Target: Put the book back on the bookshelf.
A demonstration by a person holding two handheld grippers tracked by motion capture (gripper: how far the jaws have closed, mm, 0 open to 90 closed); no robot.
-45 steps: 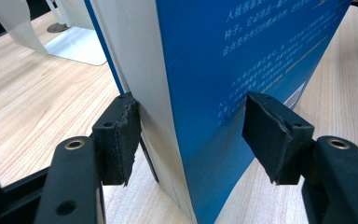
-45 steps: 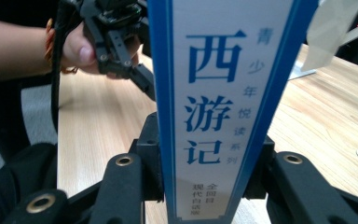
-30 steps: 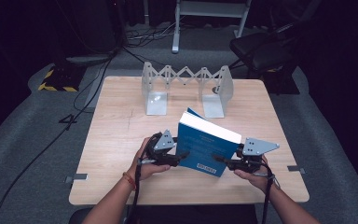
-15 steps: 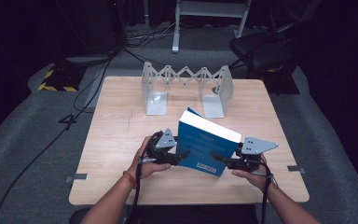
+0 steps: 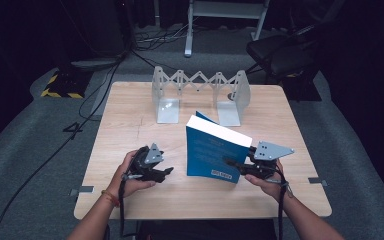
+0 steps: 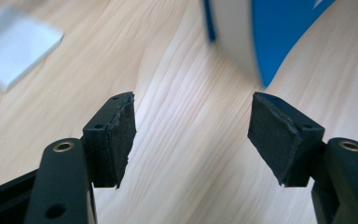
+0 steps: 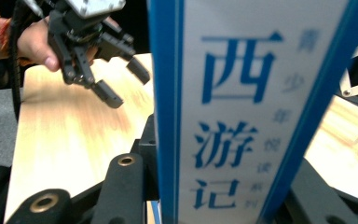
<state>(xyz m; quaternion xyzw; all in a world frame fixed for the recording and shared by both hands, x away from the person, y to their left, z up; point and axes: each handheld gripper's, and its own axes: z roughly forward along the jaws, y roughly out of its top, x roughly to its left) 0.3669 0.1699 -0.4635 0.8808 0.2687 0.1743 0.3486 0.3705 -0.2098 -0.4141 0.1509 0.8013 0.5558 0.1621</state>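
Observation:
A blue book (image 5: 212, 152) stands upright on the wooden table (image 5: 130, 120), its white page edge on top. My right gripper (image 5: 233, 165) is shut on its right end; the right gripper view shows the white-and-blue spine (image 7: 242, 107) clamped between the jaws. My left gripper (image 5: 169, 172) hovers low over the table to the left of the book, clear of it. Its jaws have just been opening and nothing lies between the pads (image 6: 121, 135). In the left gripper view the book (image 6: 279, 37) stands ahead to the right. The left gripper (image 7: 123, 84) also appears beyond the book in the right gripper view.
A grey metal expanding bookend rack (image 5: 200, 92) stands at the table's far edge, its two end plates resting on the wood. A dark chair (image 5: 280, 55) and cables lie on the floor behind the table. Bare wood lies in front of the book.
My left gripper has come off the book's left side and moved left, away from it. The book stays upright in the right gripper, which has kept still.

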